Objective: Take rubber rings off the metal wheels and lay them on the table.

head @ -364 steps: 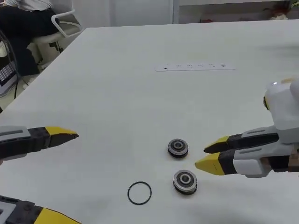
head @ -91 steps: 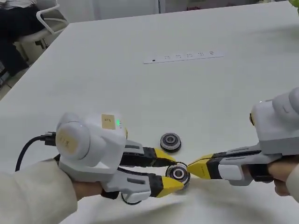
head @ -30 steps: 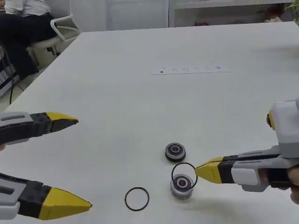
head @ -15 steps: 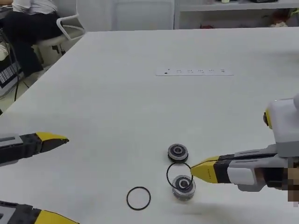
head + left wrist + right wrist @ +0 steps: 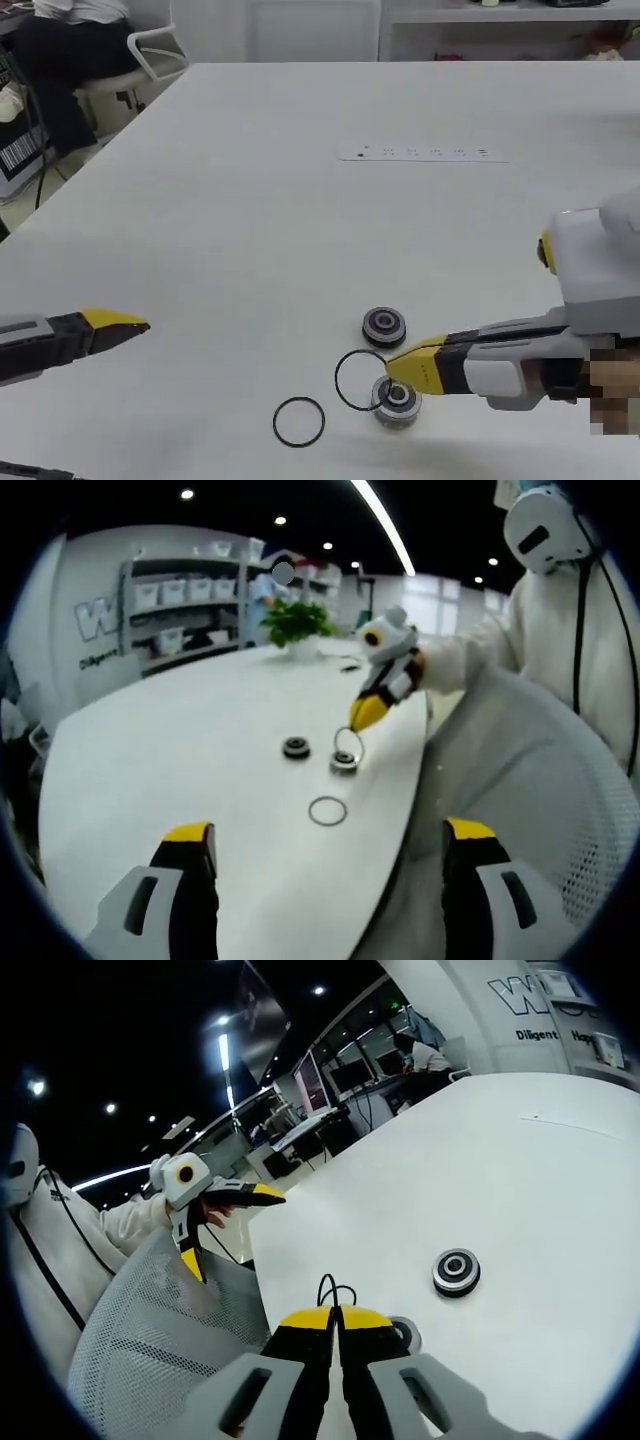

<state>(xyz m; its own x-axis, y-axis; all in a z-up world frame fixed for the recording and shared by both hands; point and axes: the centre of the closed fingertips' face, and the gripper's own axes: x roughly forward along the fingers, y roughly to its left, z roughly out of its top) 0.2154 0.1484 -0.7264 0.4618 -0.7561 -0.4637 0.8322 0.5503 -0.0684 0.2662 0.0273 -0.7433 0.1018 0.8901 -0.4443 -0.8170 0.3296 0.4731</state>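
**Ring clamped in the right fingers, beside the near wheel**

The right gripper has its fingers pressed together on a black rubber ring, pinching it at its upper right edge. The ring hangs low over the table. In the head view its right side overlaps the near metal wheel, and I cannot tell whether the two touch. The far wheel sits just beyond, apart from both. A second ring lies flat on the table, left of the near wheel. The left gripper hovers at the table's near left, well apart from the wheels, its fingers spread wide and holding nothing
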